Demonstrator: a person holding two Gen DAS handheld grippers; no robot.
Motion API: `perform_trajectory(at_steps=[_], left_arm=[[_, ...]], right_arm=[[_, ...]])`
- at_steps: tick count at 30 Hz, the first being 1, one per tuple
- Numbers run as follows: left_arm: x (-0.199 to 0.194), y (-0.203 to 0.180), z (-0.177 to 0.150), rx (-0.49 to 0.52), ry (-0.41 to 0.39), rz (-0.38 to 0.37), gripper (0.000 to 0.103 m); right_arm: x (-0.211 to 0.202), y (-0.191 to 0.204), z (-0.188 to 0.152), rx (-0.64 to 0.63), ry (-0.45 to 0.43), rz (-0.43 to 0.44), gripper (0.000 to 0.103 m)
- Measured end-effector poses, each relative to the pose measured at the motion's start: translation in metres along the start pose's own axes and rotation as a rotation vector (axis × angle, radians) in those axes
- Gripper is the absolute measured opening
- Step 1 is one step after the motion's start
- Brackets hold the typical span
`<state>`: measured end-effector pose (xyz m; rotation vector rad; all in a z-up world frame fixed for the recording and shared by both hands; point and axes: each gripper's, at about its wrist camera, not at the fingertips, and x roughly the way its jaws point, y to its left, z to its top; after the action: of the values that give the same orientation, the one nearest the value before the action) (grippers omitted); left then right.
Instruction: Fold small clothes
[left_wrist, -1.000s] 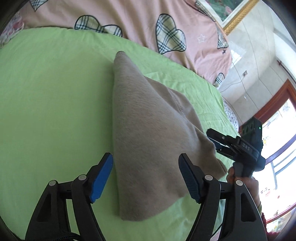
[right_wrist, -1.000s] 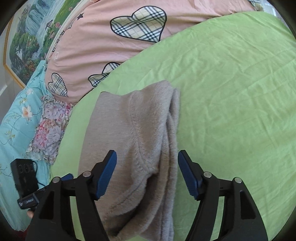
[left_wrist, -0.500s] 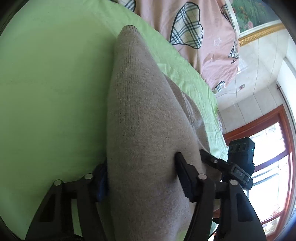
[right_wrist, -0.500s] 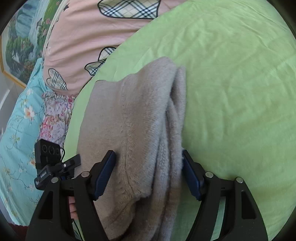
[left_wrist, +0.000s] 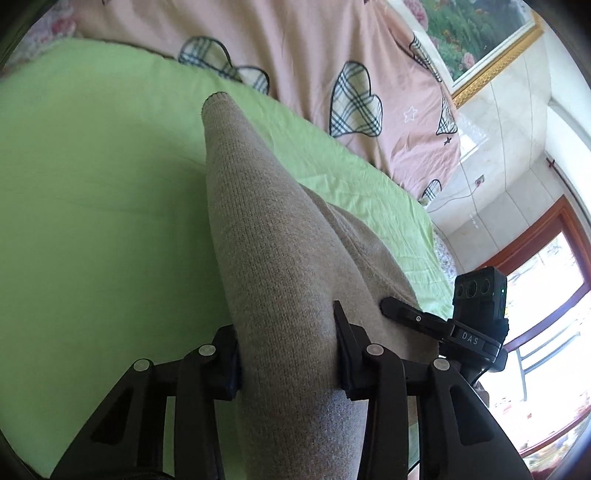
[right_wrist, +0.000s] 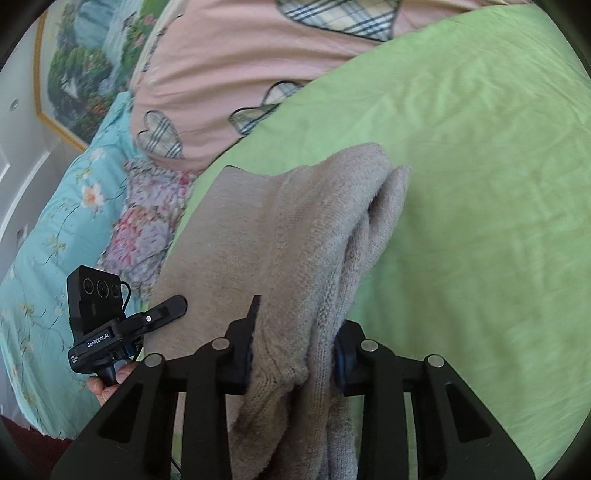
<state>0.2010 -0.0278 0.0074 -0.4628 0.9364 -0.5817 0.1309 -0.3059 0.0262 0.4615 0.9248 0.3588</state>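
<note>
Left wrist view: we are finding the left gripper (left_wrist: 288, 354) closing on the beige knit garment (left_wrist: 266, 258), which is lying on the green sheet (left_wrist: 92, 221). Our right gripper (right_wrist: 293, 354) is closing on its bunched edge. We are judging folding barely begun.

Lime green bedsheet (left_wrist: 92, 221) fills most of the frame, pink quilt with plaid hearts (left_wrist: 332, 74) up top, framed landscape painting (right_wrist: 74, 74) upper left, floral turquoise bedding (right_wrist: 48, 221) left.
</note>
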Motion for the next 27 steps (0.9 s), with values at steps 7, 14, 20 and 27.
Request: perform_trajectory(at_steps=[7, 14, 20, 27], left_arm=[[-0.043, 0.043, -0.019, -0.037, -0.027, 0.058, 0.039], [-0.029, 0.075, -0.041, -0.111, -0.004, 0.05, 0.046], [-0.039, 0.087, -0.032, -0.142, 0.018, 0.056, 0.063], [-0.034, 0.111, 0.009, -0.203, 0.005, 0.078, 0.071]], right_arm=[[0.052, 0.038, -0.021, -0.069, 0.066, 0.046, 0.033], [0.068, 0.031, -0.033, -0.064, 0.099, 0.017, 0.036], [0.059, 0.039, -0.028, -0.112, 0.105, -0.052, 0.053], [0.06, 0.035, 0.015, -0.05, 0.019, -0.061, 0.054]])
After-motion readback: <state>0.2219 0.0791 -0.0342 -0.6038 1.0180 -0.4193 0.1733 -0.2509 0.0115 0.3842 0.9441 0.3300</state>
